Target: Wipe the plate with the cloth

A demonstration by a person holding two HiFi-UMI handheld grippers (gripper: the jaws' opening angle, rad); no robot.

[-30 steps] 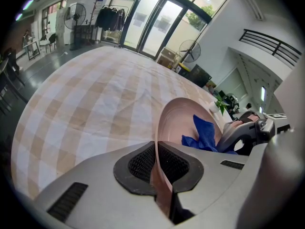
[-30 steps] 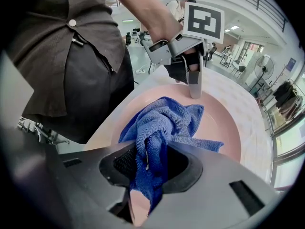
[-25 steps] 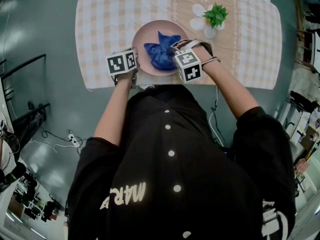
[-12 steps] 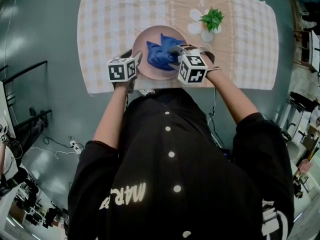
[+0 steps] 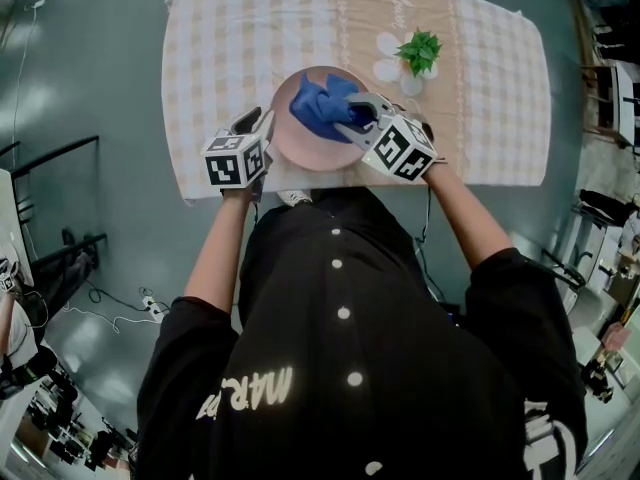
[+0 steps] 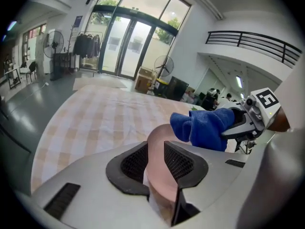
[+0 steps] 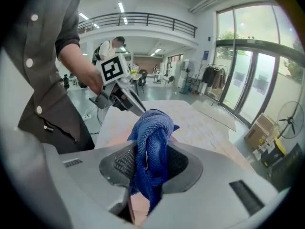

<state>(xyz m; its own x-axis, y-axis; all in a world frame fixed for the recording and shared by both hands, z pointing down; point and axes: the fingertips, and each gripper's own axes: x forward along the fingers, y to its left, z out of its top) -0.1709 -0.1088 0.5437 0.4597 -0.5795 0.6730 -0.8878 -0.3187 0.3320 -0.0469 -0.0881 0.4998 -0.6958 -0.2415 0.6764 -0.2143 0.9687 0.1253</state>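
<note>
A pink plate (image 5: 288, 133) is raised above the checked tablecloth, its near rim between the jaws of my left gripper (image 5: 262, 128). Those jaws are closing, and both pads touch the rim (image 6: 159, 175). A bunched blue cloth (image 5: 322, 103) lies against the plate's upper face, with my right gripper (image 5: 358, 116) shut on it. In the right gripper view the cloth (image 7: 150, 147) fills the gap between the pads and hangs below them. In the left gripper view the cloth (image 6: 205, 128) sits at the plate's far side, held by the right gripper (image 6: 243, 125).
The table carries a beige checked tablecloth (image 5: 490, 78). A small green potted plant (image 5: 420, 50) stands just right of the plate, beside white flower shapes. Grey floor surrounds the table; the person's torso fills the lower head view.
Both grippers have risen, and the plate has come up off the tablecloth with them. The right gripper has rolled and carries the cloth higher on the plate.
</note>
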